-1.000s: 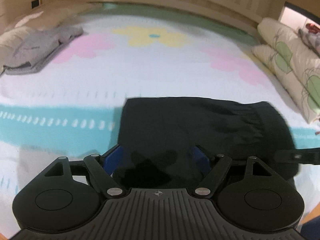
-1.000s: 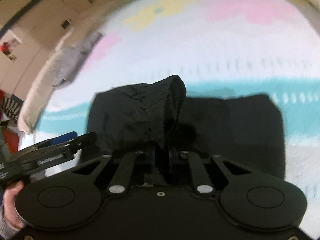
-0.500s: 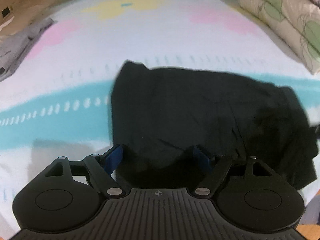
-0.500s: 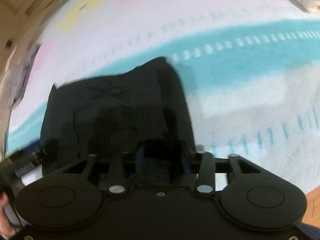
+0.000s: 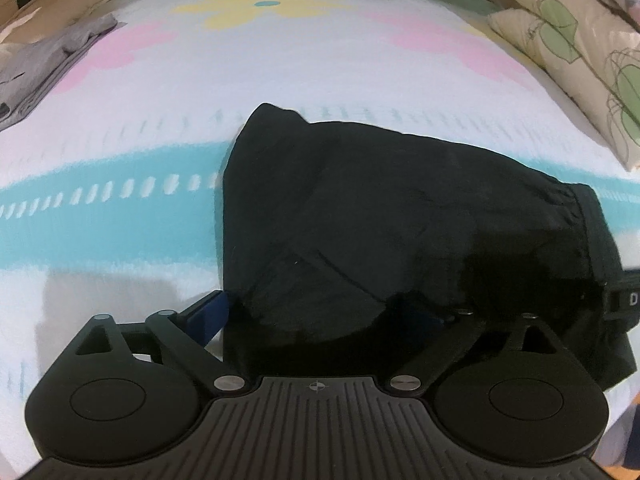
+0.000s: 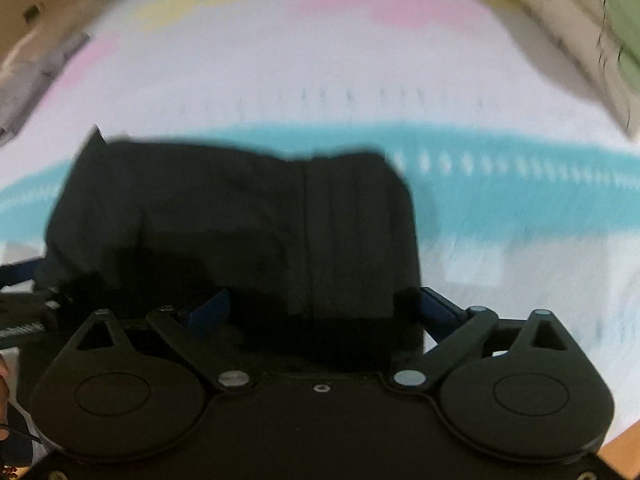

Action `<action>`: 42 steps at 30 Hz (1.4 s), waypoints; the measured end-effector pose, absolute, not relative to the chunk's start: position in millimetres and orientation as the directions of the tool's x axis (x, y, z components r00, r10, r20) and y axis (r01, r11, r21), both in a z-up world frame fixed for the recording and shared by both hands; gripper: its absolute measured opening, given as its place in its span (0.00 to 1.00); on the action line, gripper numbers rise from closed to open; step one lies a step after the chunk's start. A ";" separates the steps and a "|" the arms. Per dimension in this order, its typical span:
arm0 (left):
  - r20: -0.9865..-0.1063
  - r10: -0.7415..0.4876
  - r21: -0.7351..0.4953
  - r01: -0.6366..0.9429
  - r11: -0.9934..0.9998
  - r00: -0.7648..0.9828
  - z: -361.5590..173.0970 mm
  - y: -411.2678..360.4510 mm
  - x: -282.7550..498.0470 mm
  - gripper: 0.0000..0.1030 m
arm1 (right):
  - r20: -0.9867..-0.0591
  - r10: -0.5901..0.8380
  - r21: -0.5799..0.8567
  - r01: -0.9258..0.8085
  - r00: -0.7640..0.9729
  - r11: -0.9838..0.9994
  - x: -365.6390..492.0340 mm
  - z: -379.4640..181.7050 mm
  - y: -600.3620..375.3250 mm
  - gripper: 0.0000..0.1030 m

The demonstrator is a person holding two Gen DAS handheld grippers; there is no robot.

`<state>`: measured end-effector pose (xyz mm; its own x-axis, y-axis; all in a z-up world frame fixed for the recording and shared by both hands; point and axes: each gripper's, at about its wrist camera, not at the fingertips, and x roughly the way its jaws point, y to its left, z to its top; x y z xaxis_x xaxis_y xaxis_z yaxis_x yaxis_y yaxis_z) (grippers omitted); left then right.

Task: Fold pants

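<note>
Jaws just opening wide, black pants (image 5: 380,216) between, lettering unreadable

Both tongs tilted steeply down; left tongs (image 5: 324,316) and right tongs (image 6: 326,312) spread wide, jaws just opened, gripping nothing.

the black pants (image 5: 400,216) are soft matt cloth with small creases. under them the bed cover (image 5: 280,80) is fuzzy, rough-looking cloth. the left gripper (image 5: 324,316) is matt black plastic with ribbed lines and small shiny metal pins.
</note>
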<state>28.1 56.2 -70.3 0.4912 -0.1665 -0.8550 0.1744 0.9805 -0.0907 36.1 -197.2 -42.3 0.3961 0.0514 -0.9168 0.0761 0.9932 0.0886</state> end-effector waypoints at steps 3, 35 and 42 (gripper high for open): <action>-0.850 -0.168 -0.090 0.177 0.980 0.499 -71.8 55.7 26.2 0.97 | -0.928 0.068 0.121 0.122 0.366 0.985 36.8 -56.8 -203.7 1.00; -0.892 -0.141 -0.066 0.185 0.981 0.430 -65.7 42.1 41.9 1.00 | -0.928 0.026 0.099 0.179 0.371 0.979 44.5 -62.1 -207.3 1.00; -0.878 -0.178 -0.087 0.218 0.972 0.445 -67.0 49.5 38.9 1.00 | -0.917 0.124 0.151 0.043 0.379 0.988 36.8 -65.6 -223.0 1.00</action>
